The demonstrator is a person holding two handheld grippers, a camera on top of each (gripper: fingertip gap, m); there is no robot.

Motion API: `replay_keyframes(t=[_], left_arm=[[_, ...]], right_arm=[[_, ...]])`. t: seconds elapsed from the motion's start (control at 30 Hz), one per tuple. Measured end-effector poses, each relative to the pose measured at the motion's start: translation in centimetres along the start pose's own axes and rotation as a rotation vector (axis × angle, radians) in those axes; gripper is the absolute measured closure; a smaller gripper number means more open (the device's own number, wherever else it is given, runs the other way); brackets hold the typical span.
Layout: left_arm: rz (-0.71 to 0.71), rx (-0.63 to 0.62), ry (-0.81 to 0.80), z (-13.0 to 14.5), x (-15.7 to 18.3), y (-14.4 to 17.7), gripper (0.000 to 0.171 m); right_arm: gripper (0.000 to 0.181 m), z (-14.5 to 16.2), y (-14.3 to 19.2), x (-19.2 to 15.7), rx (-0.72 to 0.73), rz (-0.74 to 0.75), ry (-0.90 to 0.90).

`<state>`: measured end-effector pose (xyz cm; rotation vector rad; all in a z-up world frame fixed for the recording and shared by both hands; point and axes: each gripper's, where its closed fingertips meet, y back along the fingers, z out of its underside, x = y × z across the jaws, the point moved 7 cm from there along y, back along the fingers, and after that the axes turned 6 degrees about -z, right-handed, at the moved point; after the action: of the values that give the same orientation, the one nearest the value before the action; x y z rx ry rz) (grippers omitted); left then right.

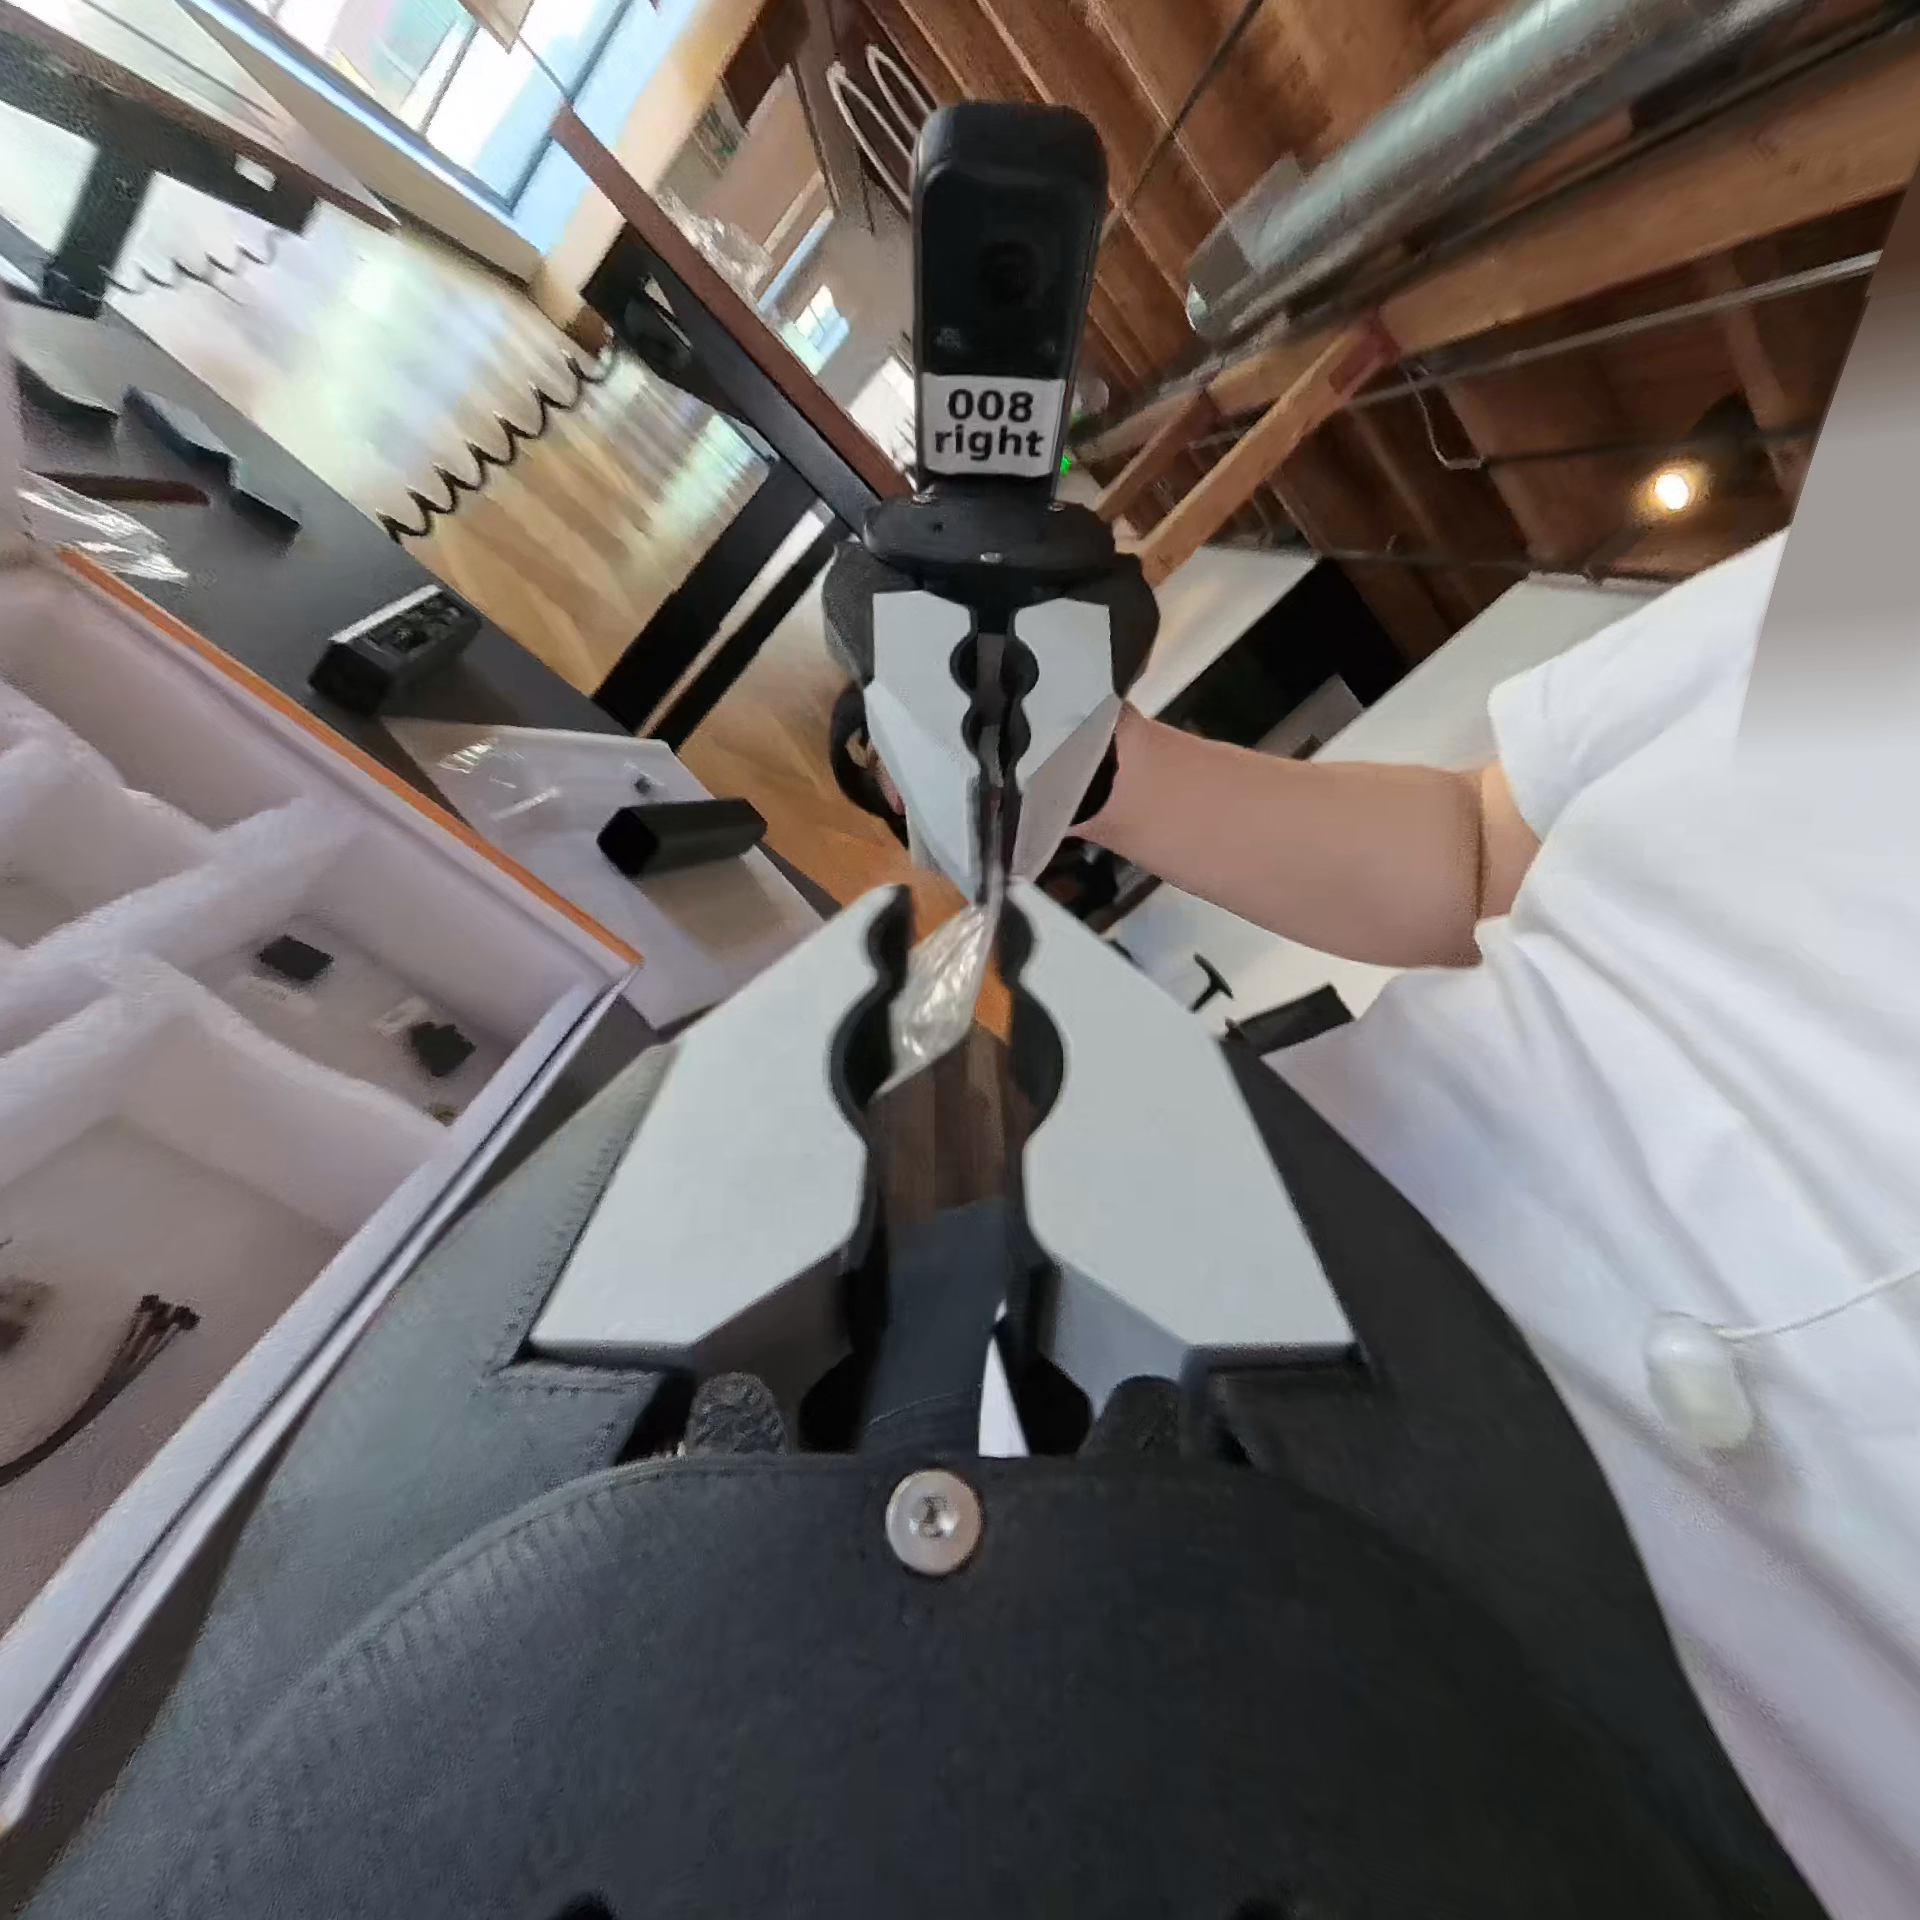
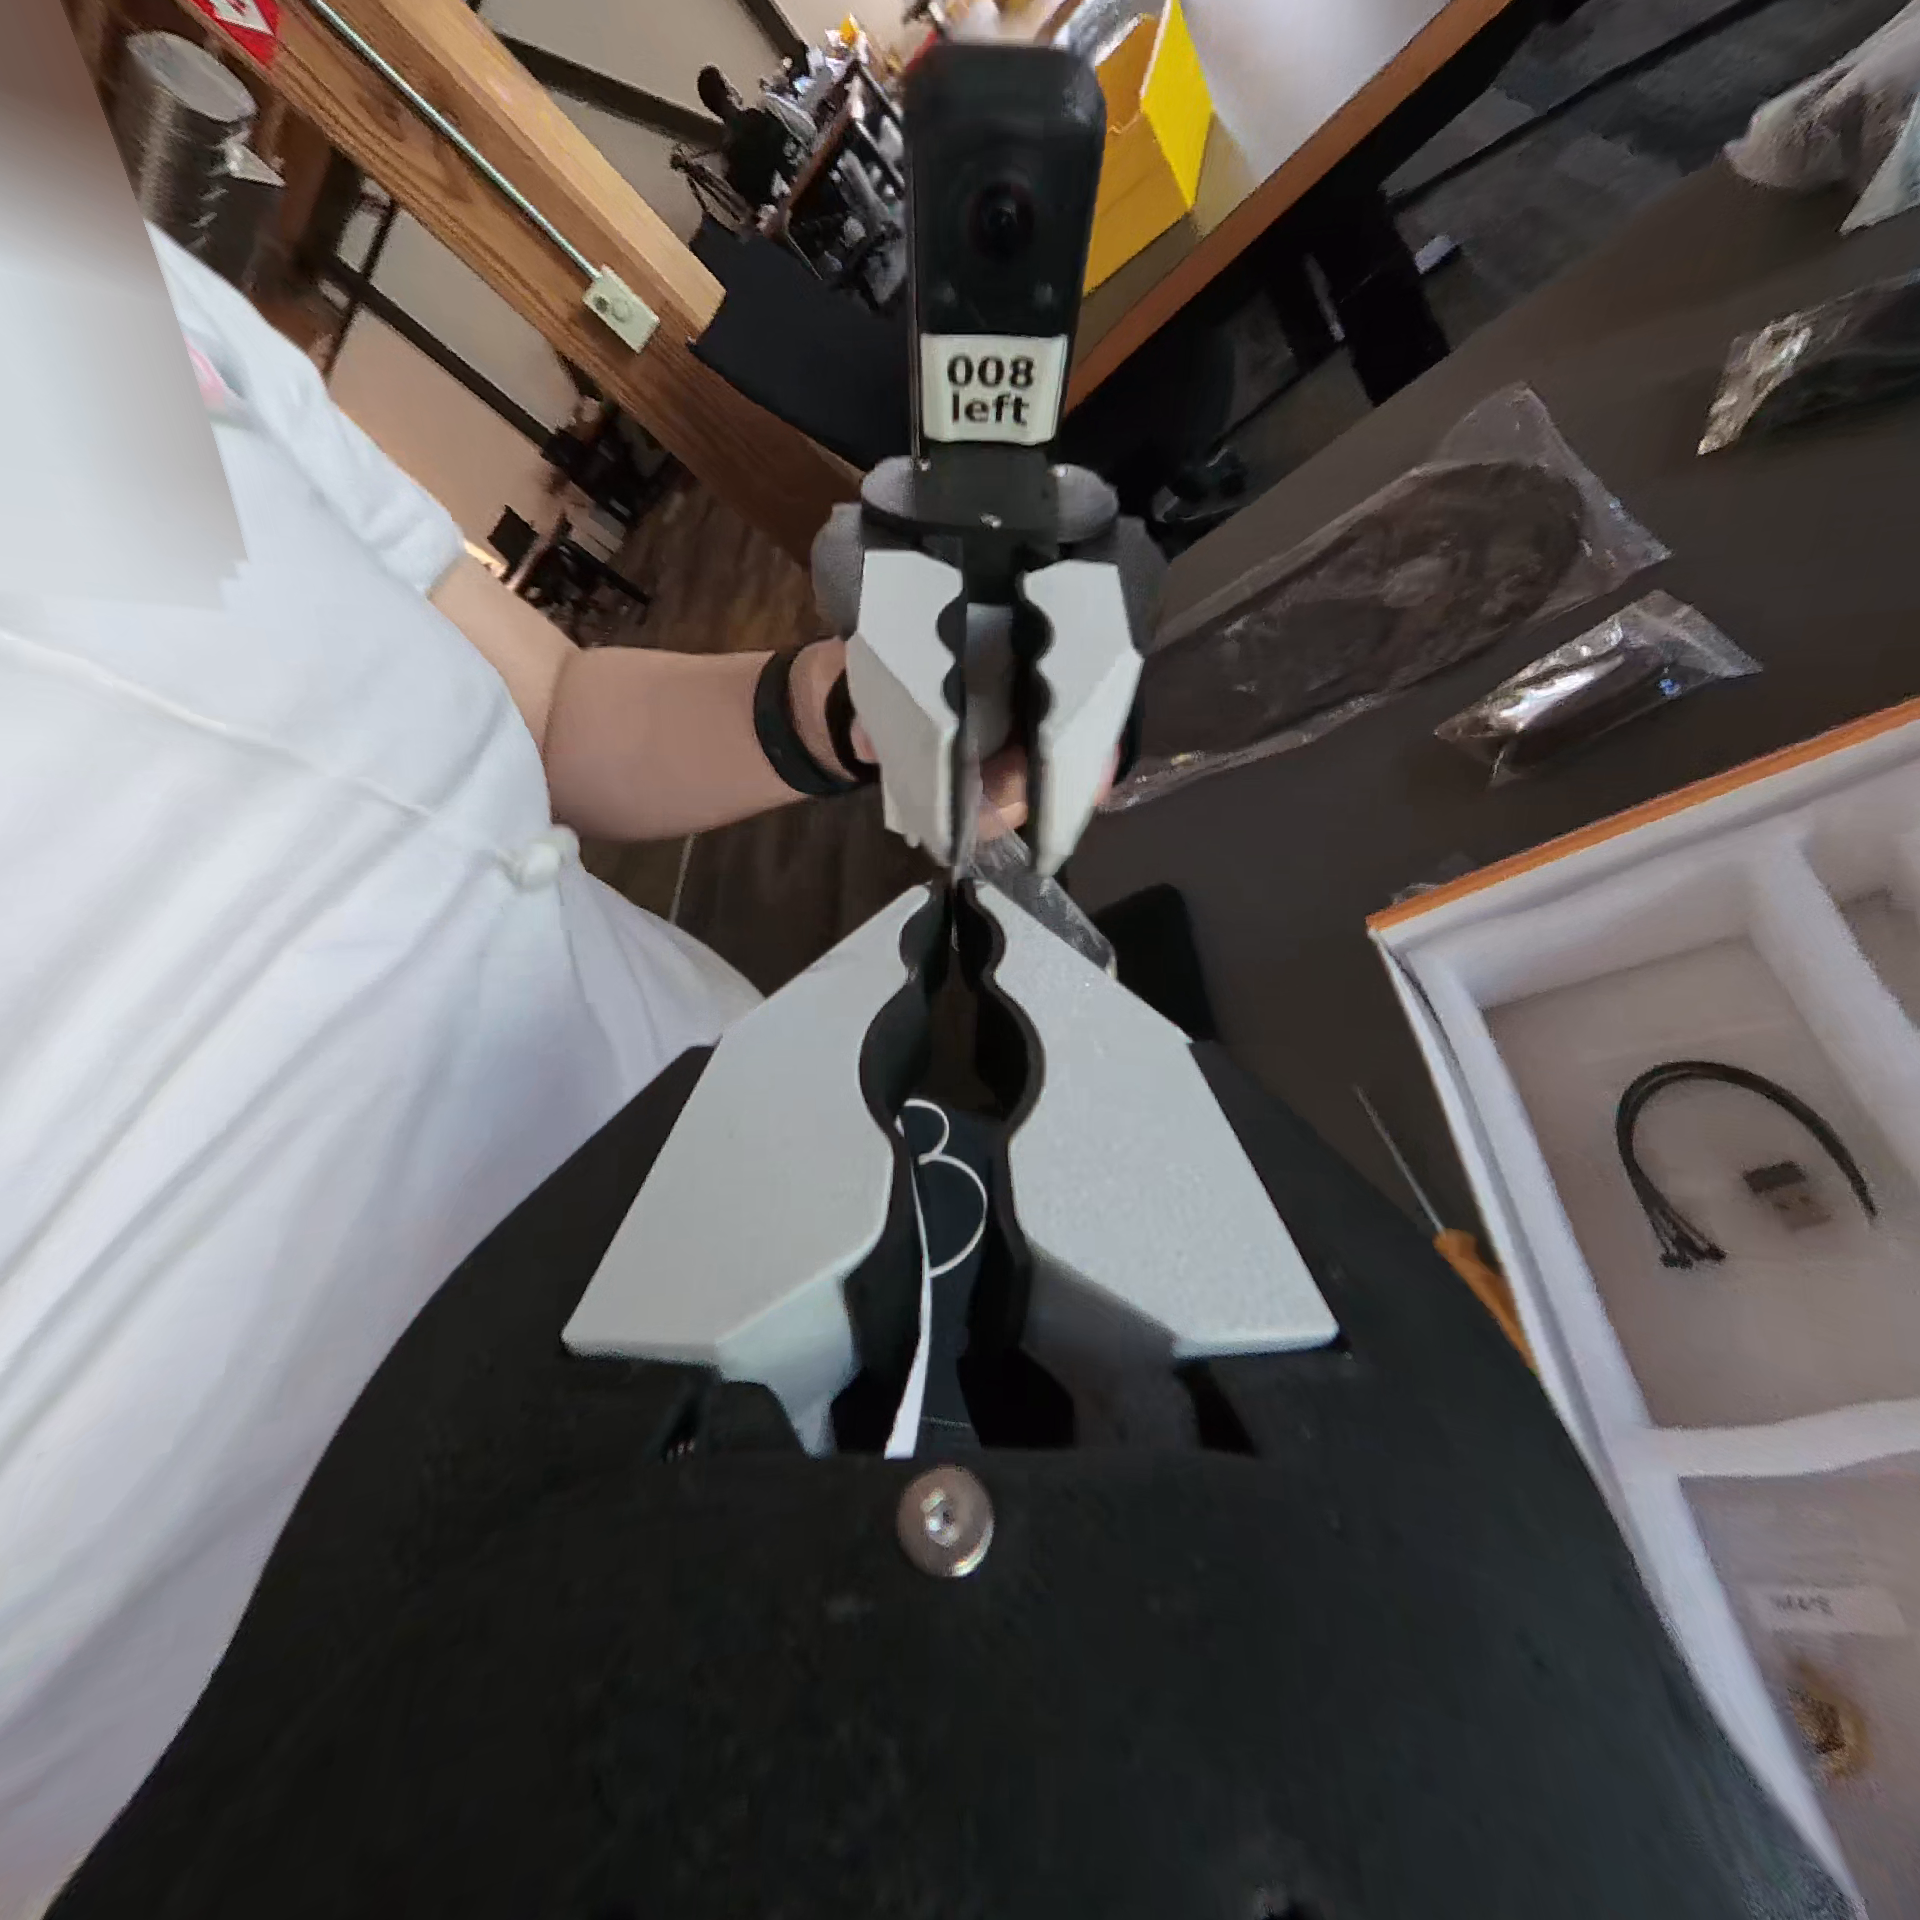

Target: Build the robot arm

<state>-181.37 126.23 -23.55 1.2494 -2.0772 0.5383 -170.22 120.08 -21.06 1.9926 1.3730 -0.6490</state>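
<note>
Though light and crinkly, bag (image 1: 940,987) looks slippery, so I'd pinch it at an edge. My left gripper (image 1: 951,914) is spread, bag loose between its fingers; my right gripper (image 1: 997,862), tip to tip with it, is clenched on bag's far end. Clear film, held over box (image 1: 343,769) edge. Table (image 2: 1351,831) beyond.

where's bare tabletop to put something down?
Bare dark tabletop runs between the orange-edged white foam box and the clear-bagged dark parts. Another strip lies between the black power strip and that box's orange edge. Crowded: where left gripper and right gripper meet at the small clear plastic bag.
</note>
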Motion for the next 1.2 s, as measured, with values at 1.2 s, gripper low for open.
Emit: replay_keyframes(t=[1.2], left_arm=[[-0.26,-0.12,0.184,1.9,-6.1,1.7,0.157]], right_arm=[[0.181,9.1,8.2,6.6,0.398,0.113,-0.323]])
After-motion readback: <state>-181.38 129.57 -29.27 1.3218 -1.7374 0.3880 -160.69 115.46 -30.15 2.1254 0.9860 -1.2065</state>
